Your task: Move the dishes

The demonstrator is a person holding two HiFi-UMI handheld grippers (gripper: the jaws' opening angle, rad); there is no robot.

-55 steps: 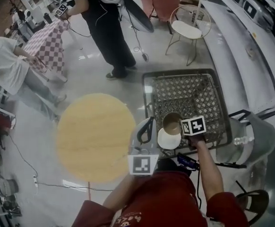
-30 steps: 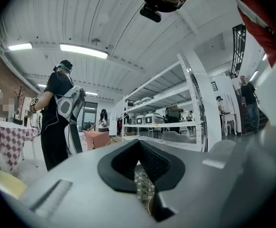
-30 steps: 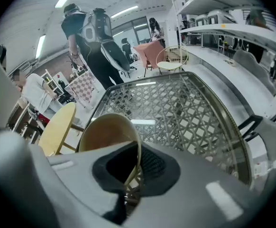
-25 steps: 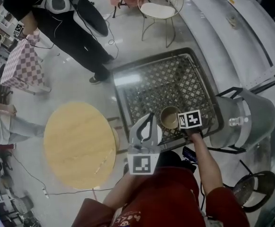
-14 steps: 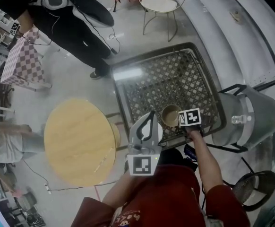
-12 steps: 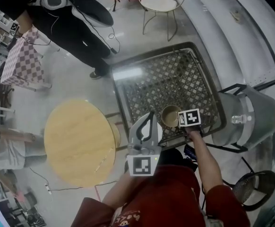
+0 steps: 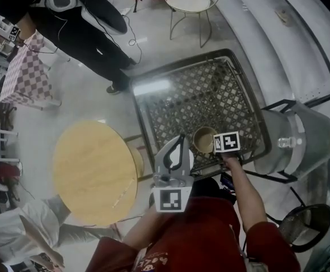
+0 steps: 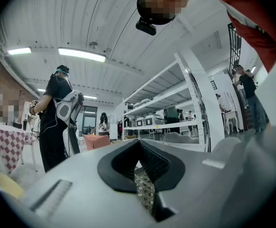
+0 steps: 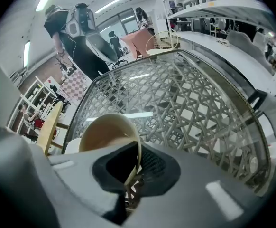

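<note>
Glass over a metal lattice tops the square table point(image 7: 194, 98) at the middle of a busy workroom, with a round wooden table point(image 7: 94, 171) just beside its left edge and a grey bin point(image 7: 296, 136) off its right edge. A tan bowl point(image 7: 203, 139) sits over the table's near edge, about midway along it. The right gripper point(image 7: 214, 145) has it by the wall, one jaw inside and one outside, closed narrow on the thin rim; the right gripper view shows the bowl point(image 9: 105, 133) tipped in that pinch, and whether its foot touches the glass I cannot tell. A white dish point(image 9: 71, 147) lies just beside it toward the near left corner. The left gripper point(image 7: 178, 143) hangs level beside the bowl, its jaws shut on nothing. The main risk, as I judge it, is the grip itself. A pinch on one side of a rim lets the bowl swing or slide out if the wrist rolls or jerks. So close to the near edge, a slip could send it to the floor rather than onto the top. Setting it down tilted or fast could knock its foot on the glass or clip the white dish. The left gripper is near enough to be bumped, and a person point(image 7: 91, 16) stands beyond the far left corner, so a wide carry that way needs care.
</note>
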